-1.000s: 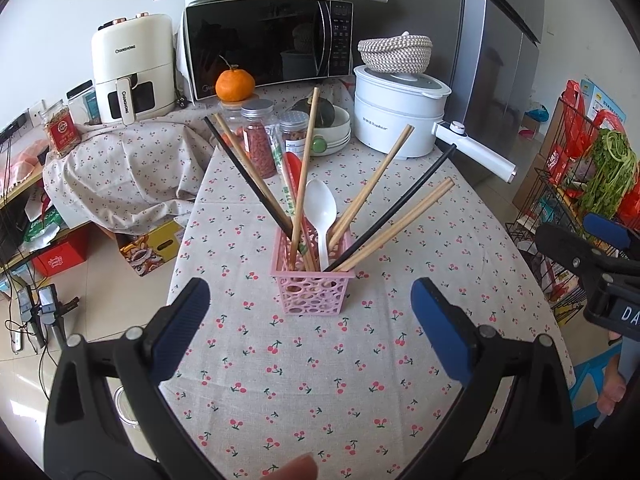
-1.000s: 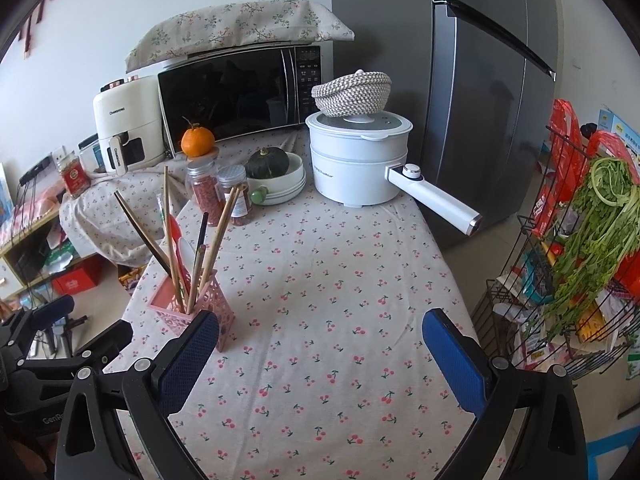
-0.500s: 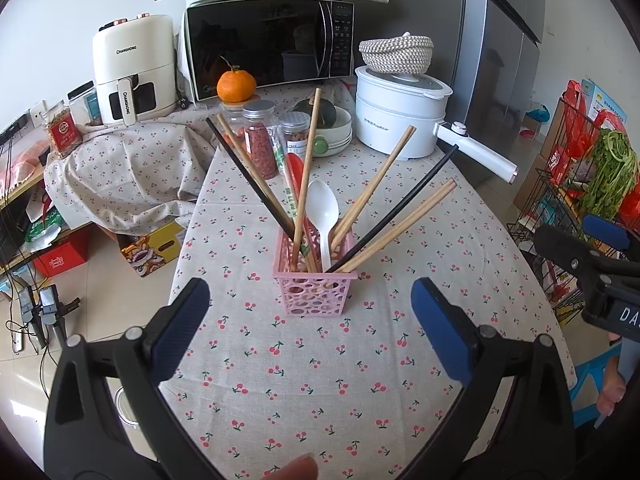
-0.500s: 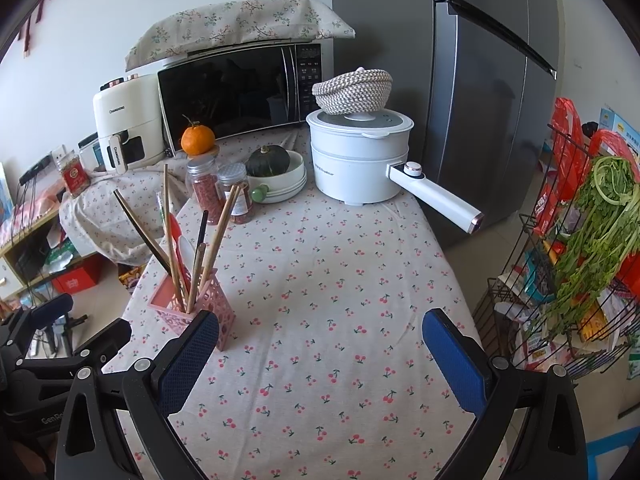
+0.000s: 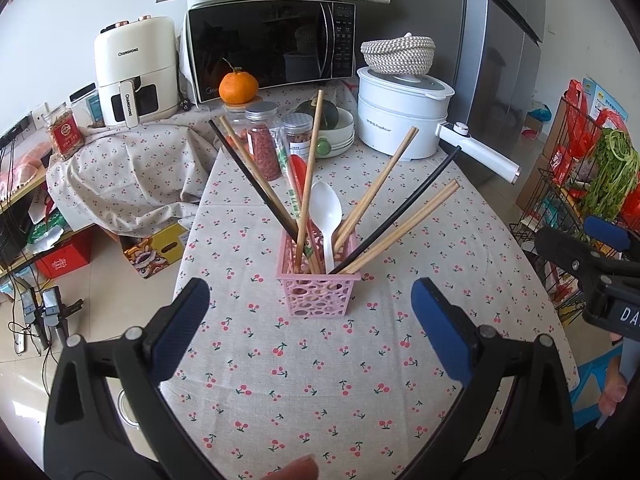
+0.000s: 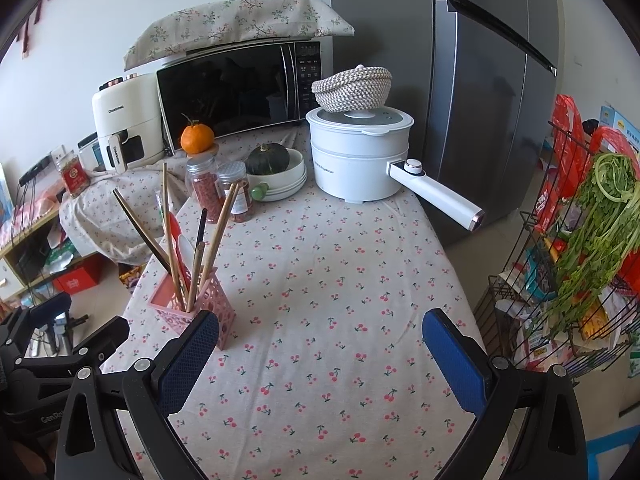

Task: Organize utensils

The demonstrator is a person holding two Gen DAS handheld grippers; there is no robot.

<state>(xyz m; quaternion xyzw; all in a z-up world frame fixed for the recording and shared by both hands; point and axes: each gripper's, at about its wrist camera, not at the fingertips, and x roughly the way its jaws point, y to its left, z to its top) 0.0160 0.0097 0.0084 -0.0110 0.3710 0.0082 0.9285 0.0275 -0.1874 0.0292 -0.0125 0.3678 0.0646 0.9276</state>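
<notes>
A pink perforated utensil basket (image 5: 318, 294) stands on the cherry-print tablecloth (image 5: 320, 380). It holds several wooden and black chopsticks (image 5: 376, 196), a white plastic spoon (image 5: 327, 212) and a red utensil (image 5: 298, 168) behind. My left gripper (image 5: 310, 328) is open and empty, just in front of the basket. My right gripper (image 6: 320, 356) is open and empty over the cloth, with the basket (image 6: 192, 304) at its left finger. The left gripper (image 6: 56, 344) shows at the lower left of the right wrist view.
At the table's back stand two spice jars (image 5: 264, 144), an orange (image 5: 239, 87), a bowl with a squash (image 5: 336, 120), a white electric pot (image 5: 400, 120) with a long handle, a microwave (image 5: 272, 52) and an air fryer (image 5: 136, 72). A wire rack with greens (image 6: 592, 240) is on the right.
Both grippers have drawn back and risen slightly; the basket sits a little farther off. Nothing on the table has moved.
</notes>
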